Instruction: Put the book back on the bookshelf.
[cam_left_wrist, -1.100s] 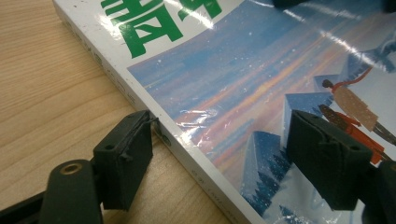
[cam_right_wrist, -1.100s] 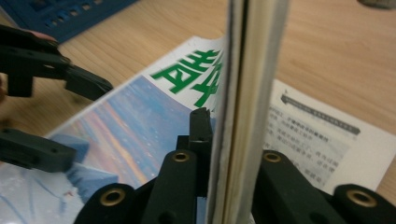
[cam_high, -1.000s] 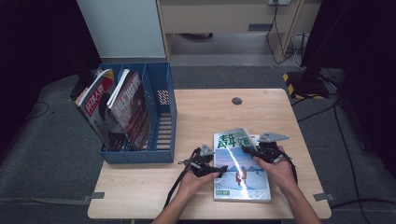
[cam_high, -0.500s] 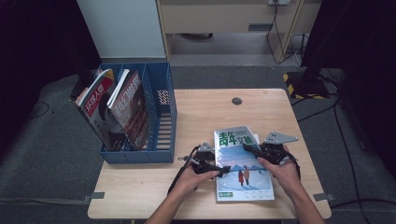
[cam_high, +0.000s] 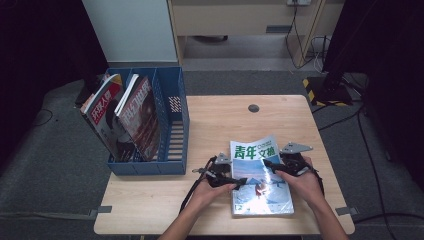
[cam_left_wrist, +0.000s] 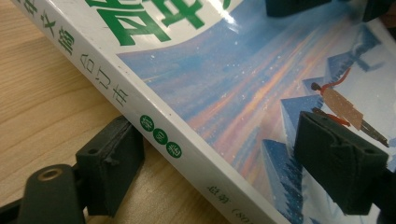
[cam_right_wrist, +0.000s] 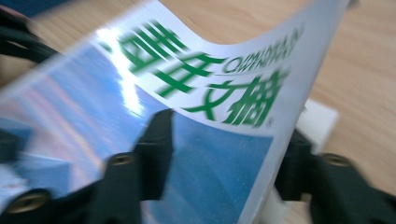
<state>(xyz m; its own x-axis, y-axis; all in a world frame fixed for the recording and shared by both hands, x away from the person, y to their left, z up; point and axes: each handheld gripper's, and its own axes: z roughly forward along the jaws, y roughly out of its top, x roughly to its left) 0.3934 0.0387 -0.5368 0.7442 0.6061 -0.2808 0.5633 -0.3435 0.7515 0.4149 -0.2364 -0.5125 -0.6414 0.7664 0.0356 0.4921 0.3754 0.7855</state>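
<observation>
Wooden bench (cam_high: 210, 210) carries the magazine (cam_high: 257, 175) flat near your edge. Your left gripper (cam_high: 227, 176) straddles its spine, jaws wide. Your right gripper (cam_high: 274, 166) has just been opening, the cover's lifted edge loose between its jaws.

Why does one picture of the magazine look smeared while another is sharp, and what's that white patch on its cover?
Right gripper view: the magazine is streaked by motion blur. Left gripper view: its spine lettering is crisp, though the nearest tongs are slightly soft. High view: the white patch is lamp glare on the glossy cover; the room around the table is dark.
</observation>
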